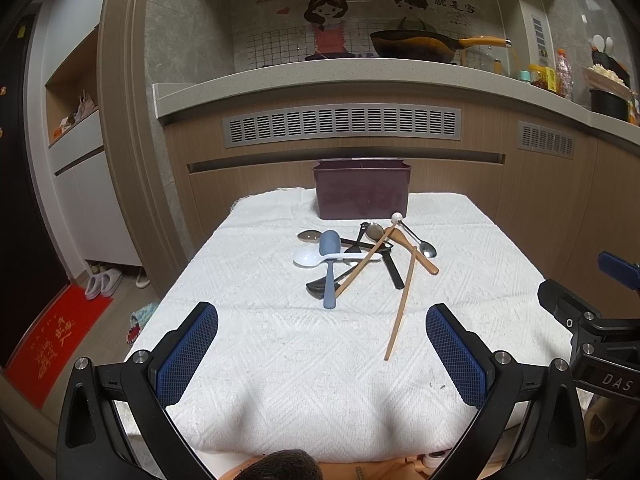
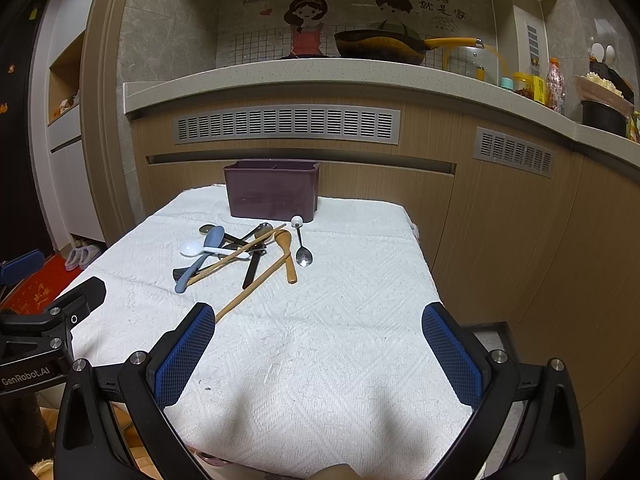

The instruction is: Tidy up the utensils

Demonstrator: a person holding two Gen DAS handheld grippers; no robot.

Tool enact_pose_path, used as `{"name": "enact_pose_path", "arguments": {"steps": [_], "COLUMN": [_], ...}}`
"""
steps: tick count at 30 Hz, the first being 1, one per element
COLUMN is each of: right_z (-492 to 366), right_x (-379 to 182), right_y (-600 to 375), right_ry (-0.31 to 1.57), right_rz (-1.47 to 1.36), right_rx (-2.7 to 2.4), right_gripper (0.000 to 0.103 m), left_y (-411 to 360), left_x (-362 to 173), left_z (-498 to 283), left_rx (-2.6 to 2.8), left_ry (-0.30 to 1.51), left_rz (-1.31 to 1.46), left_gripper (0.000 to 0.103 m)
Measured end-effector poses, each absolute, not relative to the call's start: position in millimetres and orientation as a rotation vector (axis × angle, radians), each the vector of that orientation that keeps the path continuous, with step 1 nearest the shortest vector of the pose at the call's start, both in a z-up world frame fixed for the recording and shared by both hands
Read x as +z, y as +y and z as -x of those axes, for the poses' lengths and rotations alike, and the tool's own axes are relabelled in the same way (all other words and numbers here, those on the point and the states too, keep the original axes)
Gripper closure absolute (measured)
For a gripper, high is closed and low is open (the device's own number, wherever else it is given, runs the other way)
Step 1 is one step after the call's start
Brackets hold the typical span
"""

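A pile of utensils lies on the white cloth-covered table: a blue-grey spoon, a white spoon, wooden chopsticks, a wooden spoon, a metal spoon and black pieces. Behind it stands a dark purple holder. The pile and holder show in the right wrist view too. My left gripper is open and empty, well in front of the pile. My right gripper is open and empty, in front and right of it.
A kitchen counter with a wok and bottles runs behind the table. Wooden cabinets stand close to the table's right edge. Slippers and a red mat lie on the floor at left.
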State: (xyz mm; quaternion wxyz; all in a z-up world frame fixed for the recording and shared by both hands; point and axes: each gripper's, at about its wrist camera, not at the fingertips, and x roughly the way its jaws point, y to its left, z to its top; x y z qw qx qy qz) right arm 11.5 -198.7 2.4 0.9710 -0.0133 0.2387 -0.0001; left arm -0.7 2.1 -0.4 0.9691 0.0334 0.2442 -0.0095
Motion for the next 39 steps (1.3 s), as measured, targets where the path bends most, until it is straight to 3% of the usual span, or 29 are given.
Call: {"name": "enact_pose_path", "arguments": {"steps": [22,39], "right_z": [-35,-136], "right_x": [13,18], "right_y": [-203,-206], "right_ry": [0.473,0.517], "right_rz": [0.022,0.081], "right_rx": [-0.002,-0.014], "right_gripper": [0.000,0.001], "left_y": [2,5], "left_x": [11,4], "left_z": [-22,-135], "left_rx": [-0.021,-0.122], "left_ry": [0.486,0.558], "left_rz": [-0.081,-0.055], "left_gripper": [0.000,0.000]}}
